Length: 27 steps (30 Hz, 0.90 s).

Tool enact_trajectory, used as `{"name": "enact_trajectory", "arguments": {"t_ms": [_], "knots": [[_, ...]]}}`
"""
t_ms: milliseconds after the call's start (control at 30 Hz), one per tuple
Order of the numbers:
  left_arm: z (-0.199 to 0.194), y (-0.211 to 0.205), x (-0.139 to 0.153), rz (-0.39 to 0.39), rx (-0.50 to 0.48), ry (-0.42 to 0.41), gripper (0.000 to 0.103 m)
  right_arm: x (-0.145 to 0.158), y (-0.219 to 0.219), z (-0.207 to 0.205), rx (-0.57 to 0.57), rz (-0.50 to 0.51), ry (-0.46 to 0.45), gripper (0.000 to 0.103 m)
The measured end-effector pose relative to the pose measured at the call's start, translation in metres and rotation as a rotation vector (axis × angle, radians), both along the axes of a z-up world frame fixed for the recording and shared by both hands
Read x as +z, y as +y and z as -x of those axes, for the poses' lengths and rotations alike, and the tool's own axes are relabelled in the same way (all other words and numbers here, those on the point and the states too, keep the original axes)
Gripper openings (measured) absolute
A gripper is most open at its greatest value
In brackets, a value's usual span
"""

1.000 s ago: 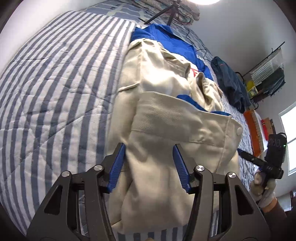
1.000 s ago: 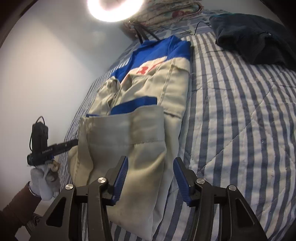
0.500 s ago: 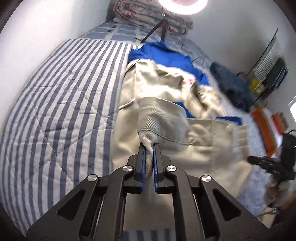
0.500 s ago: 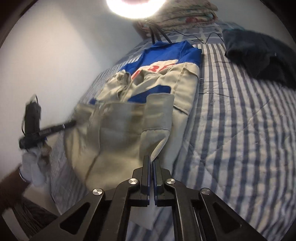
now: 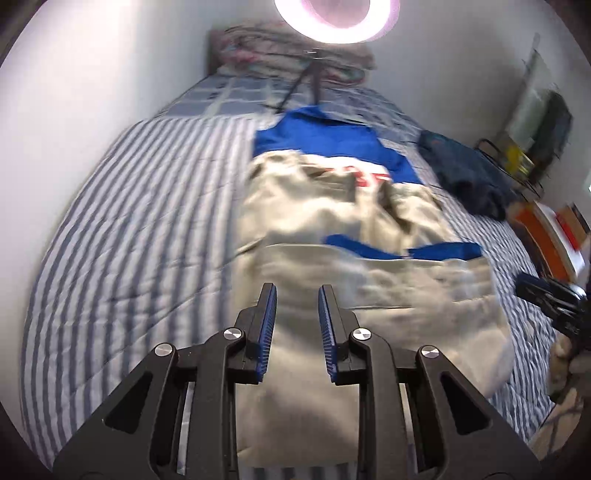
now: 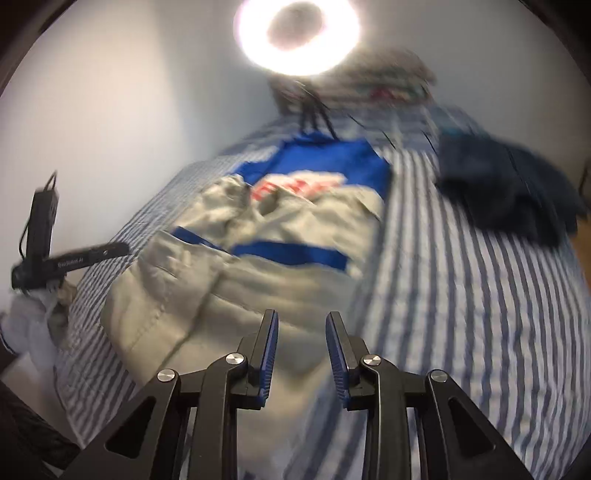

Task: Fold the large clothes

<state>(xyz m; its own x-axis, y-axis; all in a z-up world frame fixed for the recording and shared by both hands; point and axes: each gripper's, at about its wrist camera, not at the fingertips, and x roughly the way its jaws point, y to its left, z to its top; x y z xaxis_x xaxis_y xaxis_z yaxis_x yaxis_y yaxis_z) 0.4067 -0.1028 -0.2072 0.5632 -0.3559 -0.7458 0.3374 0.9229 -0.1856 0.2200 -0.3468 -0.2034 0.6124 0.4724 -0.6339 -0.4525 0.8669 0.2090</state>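
On the left I see the striped bedspread (image 5: 129,229), spread flat so it gives me a broad surface for folding. My left gripper (image 5: 297,325) hangs over the near end of the jacket (image 5: 332,236), its jaws opening with a clear gap and no cloth pinched between the blue pads, because the hem I mean to fold now lies doubled over the body of the garment. The jacket sits lengthwise down the middle of the bed, blue shoulders toward the far end, beige lower part folded up toward them, so it looks partly folded to me. My right gripper (image 6: 301,343) is over the same near end on the other side, jaws also opening and empty. I judge both tools are placed a corner apart so the wide hem travels evenly. Further right a dark garment (image 6: 509,192) lies heaped on the bedspread, well apart from the jacket, probably waiting its turn. I count one jacket, one dark garment, two grippers, one ring lamp (image 5: 336,18) at the head of the bed, and one folded quilt (image 5: 288,48) behind it.
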Motion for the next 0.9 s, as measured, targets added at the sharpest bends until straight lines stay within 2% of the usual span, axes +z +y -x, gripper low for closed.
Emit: {"name": "enact_trajectory", "arguments": {"t_ms": [167, 267, 400, 500, 633, 700, 900], "knots": [[-0.012, -0.03, -0.022, -0.056, -0.028, 0.043, 0.022, -0.013, 0.042, -0.031, 0.005, 0.15, 0.068, 0.029], [-0.018, -0.037, -0.034, -0.091, -0.025, 0.039, 0.026, -0.023, 0.044, -0.035, -0.001, 0.165, 0.09, 0.029], [-0.026, -0.04, -0.052, -0.107, -0.042, 0.089, 0.03, -0.042, 0.051, -0.047, 0.016, 0.198, 0.151, 0.029], [-0.026, -0.042, -0.054, -0.118, -0.044, 0.078, 0.03, -0.047, 0.059, -0.046, 0.014, 0.243, 0.132, 0.029], [-0.026, -0.043, -0.039, -0.132, -0.037, 0.103, 0.03, -0.032, 0.052, -0.048, -0.016, 0.2, 0.177, 0.029], [-0.024, -0.035, -0.018, -0.083, -0.027, 0.095, 0.03, -0.016, 0.045, -0.041, -0.018, 0.178, 0.142, 0.028], [-0.029, -0.014, 0.043, -0.043, -0.017, 0.016, 0.03, 0.046, 0.012, -0.035, -0.045, 0.075, 0.068, 0.029]]}}
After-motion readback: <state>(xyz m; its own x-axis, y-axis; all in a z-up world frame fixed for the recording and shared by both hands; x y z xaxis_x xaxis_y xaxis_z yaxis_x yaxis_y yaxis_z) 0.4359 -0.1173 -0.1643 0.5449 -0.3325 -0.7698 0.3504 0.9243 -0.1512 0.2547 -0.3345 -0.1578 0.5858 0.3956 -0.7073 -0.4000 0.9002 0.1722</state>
